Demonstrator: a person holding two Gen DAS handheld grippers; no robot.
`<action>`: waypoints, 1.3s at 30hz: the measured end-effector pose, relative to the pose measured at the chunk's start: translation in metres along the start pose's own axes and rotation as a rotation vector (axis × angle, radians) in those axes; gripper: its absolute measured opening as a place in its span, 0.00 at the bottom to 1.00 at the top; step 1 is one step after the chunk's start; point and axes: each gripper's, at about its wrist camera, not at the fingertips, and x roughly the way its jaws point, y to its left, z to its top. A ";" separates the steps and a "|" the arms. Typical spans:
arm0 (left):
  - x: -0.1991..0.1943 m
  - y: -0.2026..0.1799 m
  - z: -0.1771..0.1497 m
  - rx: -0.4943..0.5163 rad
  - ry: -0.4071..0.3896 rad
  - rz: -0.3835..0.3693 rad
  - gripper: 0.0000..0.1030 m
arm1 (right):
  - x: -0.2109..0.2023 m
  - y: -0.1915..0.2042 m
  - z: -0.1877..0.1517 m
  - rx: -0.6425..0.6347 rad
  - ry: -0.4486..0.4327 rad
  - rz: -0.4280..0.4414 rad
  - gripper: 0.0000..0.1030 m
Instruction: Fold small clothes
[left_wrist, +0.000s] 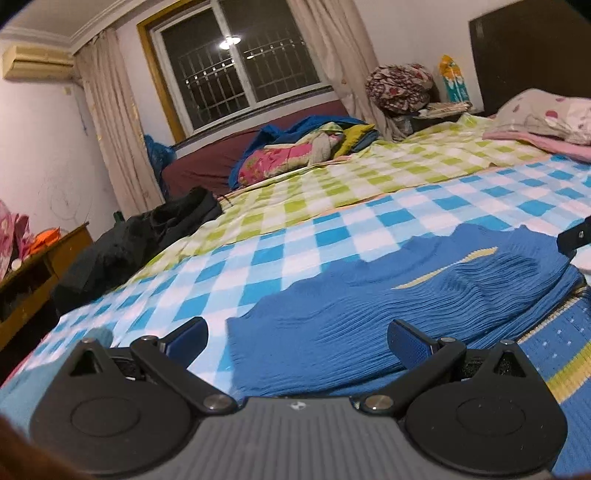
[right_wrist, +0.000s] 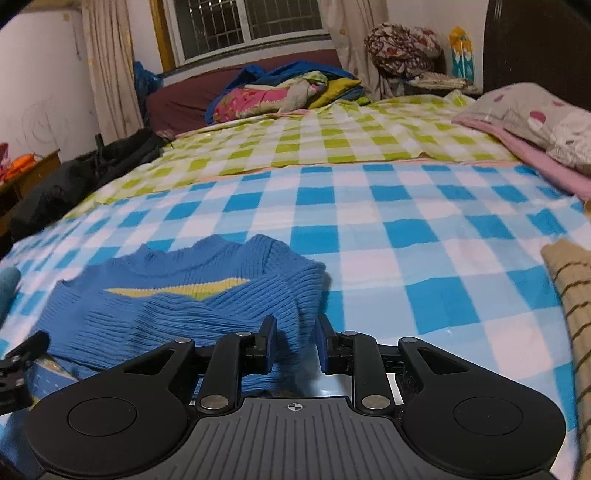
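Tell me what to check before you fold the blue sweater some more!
1. Right hand-held gripper has sweater between its fingers: ok, though whether it pinches tight, cannot tell.
2. Left hand-held gripper open, ready to grab: ok.
3. Blue sweater lying flat: not ok, it is rumpled.
4. Bare checkered sheet beyond the sweater: ok.
5. Striped beige cloth apart from the sweater: ok.

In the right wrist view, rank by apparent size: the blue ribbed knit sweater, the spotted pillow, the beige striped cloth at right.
1. Blue ribbed knit sweater, though nearness inflates it.
2. Spotted pillow and beige striped cloth: both cut off by the frame, unranked.
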 end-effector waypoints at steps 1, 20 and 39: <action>0.003 -0.004 0.001 0.005 0.003 0.002 1.00 | -0.001 0.000 0.000 -0.008 0.001 0.001 0.22; 0.015 -0.024 0.002 0.043 0.121 0.000 1.00 | -0.013 -0.002 0.003 -0.061 -0.019 -0.020 0.22; 0.016 -0.029 0.001 0.048 0.165 0.004 1.00 | -0.013 -0.005 0.000 -0.085 -0.007 -0.043 0.28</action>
